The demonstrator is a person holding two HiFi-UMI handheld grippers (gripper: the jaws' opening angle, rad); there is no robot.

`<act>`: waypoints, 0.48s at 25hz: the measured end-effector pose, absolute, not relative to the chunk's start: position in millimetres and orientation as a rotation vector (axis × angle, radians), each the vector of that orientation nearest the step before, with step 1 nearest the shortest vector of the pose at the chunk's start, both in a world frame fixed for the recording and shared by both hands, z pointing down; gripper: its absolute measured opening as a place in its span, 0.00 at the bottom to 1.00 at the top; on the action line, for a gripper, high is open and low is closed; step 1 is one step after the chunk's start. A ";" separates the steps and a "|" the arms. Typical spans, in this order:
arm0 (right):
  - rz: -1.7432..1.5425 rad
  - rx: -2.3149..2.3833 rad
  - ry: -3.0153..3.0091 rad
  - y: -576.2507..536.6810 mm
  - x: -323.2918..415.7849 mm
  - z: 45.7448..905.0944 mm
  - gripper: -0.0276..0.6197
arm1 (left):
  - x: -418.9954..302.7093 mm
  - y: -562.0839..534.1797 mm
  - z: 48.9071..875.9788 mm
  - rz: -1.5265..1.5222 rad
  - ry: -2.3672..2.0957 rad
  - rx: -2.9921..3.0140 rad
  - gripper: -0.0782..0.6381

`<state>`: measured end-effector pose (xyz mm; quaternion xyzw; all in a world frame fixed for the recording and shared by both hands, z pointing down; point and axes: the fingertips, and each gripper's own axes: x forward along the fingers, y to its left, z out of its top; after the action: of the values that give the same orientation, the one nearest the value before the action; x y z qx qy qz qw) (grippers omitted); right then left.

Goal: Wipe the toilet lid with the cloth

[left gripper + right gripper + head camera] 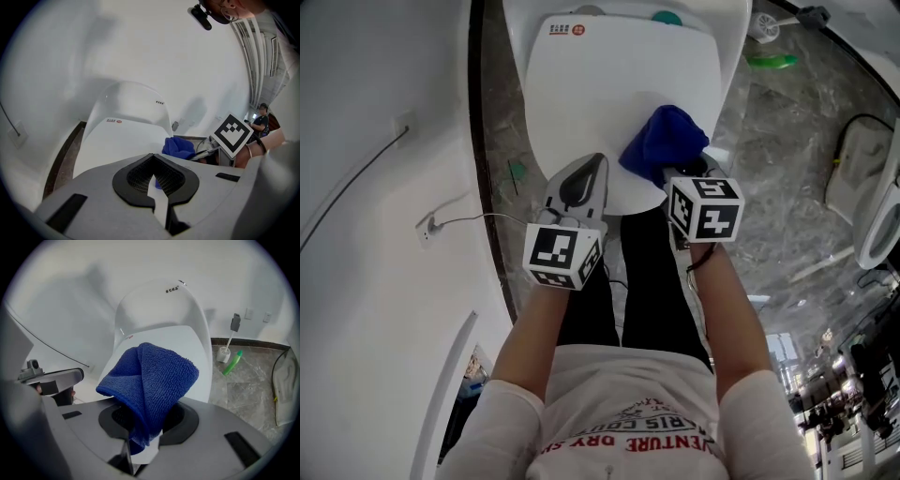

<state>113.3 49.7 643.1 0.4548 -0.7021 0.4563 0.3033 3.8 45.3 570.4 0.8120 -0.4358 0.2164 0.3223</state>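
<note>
My right claw pinches the soft, surely limp blue terry cloth by its bunched fold; left claw closed, empty.

We find the toilet cut off by the top edge in the head view. The near rim of the toilet lid lies under the cloth, the left gripper and the right gripper. The right gripper's jaws are covered there by its marker cube and the cloth. The print on the lid's red label is too small to read. In the right gripper view the cloth's lower end drops out of sight between the jaws, and the cloth screens the lid's middle. In the left gripper view that gripper's body hides the cloth's lower part. The shirt lettering is cut by the bottom edge.
</note>
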 end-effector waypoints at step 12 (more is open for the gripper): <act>1.206 1.282 -1.700 87.3 210.3 665.4 0.18 | 65.7 76.9 568.6 0.592 -1.104 2.154 0.12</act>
<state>210.3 87.3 665.4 0.4926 -0.6533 0.4634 0.3404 65.7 76.9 568.6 0.8192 -0.4199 0.2250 0.3194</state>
